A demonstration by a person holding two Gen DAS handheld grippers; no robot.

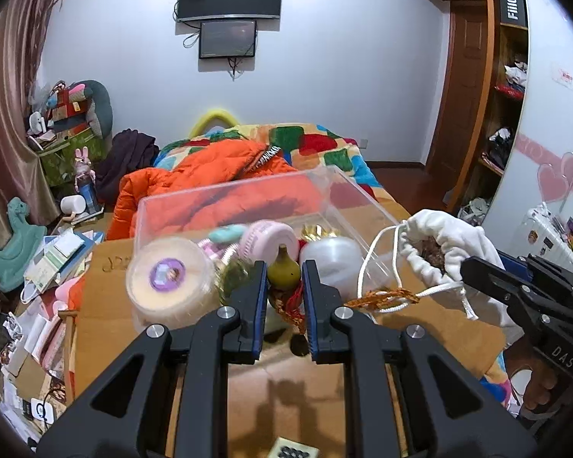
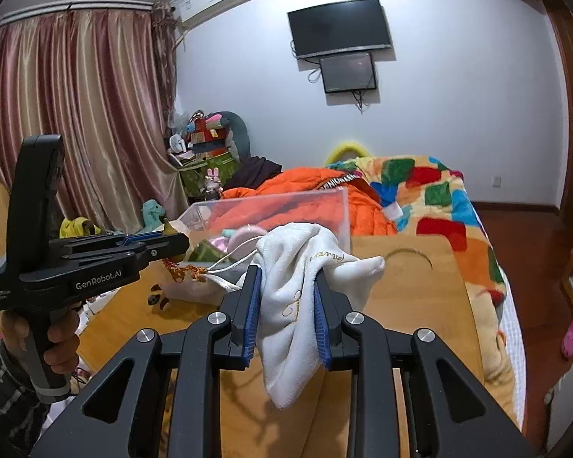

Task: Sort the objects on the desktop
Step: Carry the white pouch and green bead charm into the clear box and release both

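My left gripper [image 1: 284,286] is shut on a small olive-green gourd charm [image 1: 284,271] with a red and gold tassel [image 1: 378,298], held above the wooden board just in front of the clear plastic box [image 1: 195,206]. My right gripper [image 2: 286,297] is shut on a white drawstring cloth pouch [image 2: 301,267], open at the top with brown bits inside [image 1: 433,249], held to the right of the box. The box holds a round cream tub with a purple label [image 1: 168,271], a pink round case [image 1: 267,238], a white jar [image 1: 330,257] and other small items.
The wooden board [image 2: 408,294] lies on a bed with a colourful blanket [image 2: 439,198] and an orange jacket [image 1: 210,171]. Books and papers are piled at the left [image 1: 57,255]. A small patterned object [image 1: 296,450] lies at the board's near edge.
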